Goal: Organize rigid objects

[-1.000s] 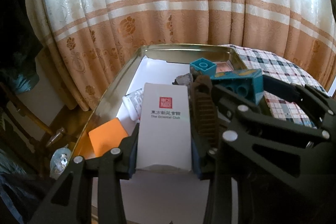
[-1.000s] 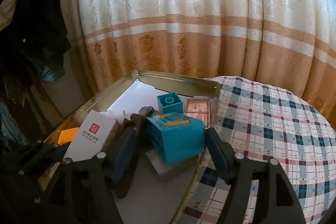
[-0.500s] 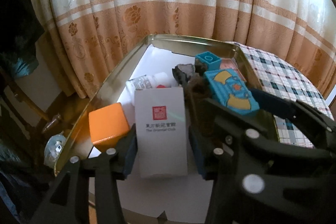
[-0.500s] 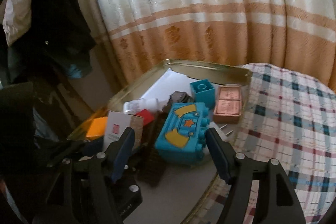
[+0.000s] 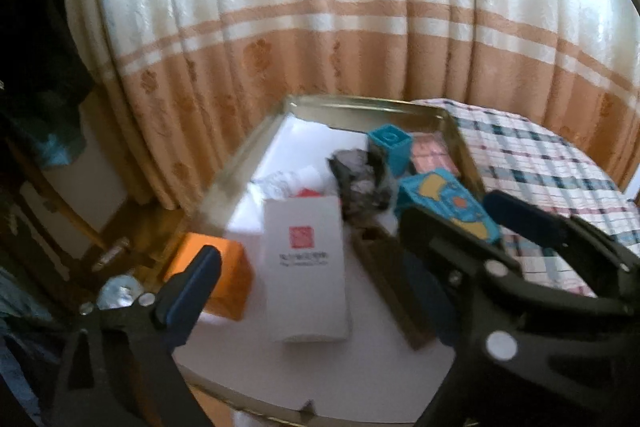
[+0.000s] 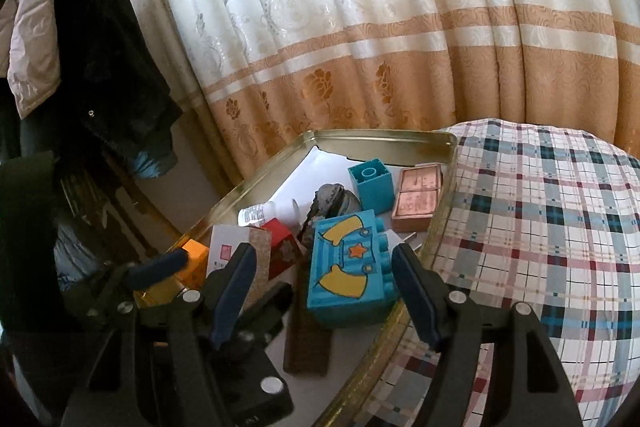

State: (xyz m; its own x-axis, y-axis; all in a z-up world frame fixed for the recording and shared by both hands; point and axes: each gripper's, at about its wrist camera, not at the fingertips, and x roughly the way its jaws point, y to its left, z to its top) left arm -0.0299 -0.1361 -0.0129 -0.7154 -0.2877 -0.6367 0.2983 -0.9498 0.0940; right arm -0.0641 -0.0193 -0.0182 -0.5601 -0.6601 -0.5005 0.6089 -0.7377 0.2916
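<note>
A gold metal tray point(image 5: 360, 107) point(image 6: 380, 139) holds the objects. A white box with a red seal point(image 5: 306, 267) point(image 6: 224, 247) lies flat in it. My left gripper point(image 5: 312, 291) is open above and behind the box, touching nothing; it also shows in the right wrist view point(image 6: 160, 267). A big teal block with yellow shapes point(image 6: 348, 271) point(image 5: 448, 203) lies at the tray's right side. My right gripper point(image 6: 324, 287) is open, its fingers on either side of the block and apart from it.
In the tray also lie an orange cube point(image 5: 224, 275), a small teal block point(image 6: 370, 187), a pink tin point(image 6: 416, 201), a grey rock point(image 6: 332, 201), a small bottle point(image 6: 260, 213), a red box point(image 6: 282, 247) and a brown strip point(image 6: 308, 339). A plaid cloth point(image 6: 540, 227) lies right; curtains hang behind.
My left gripper let go of the white box, opened and drew back. My right gripper let go of the big teal block, which now lies in the tray, and pulled back.
</note>
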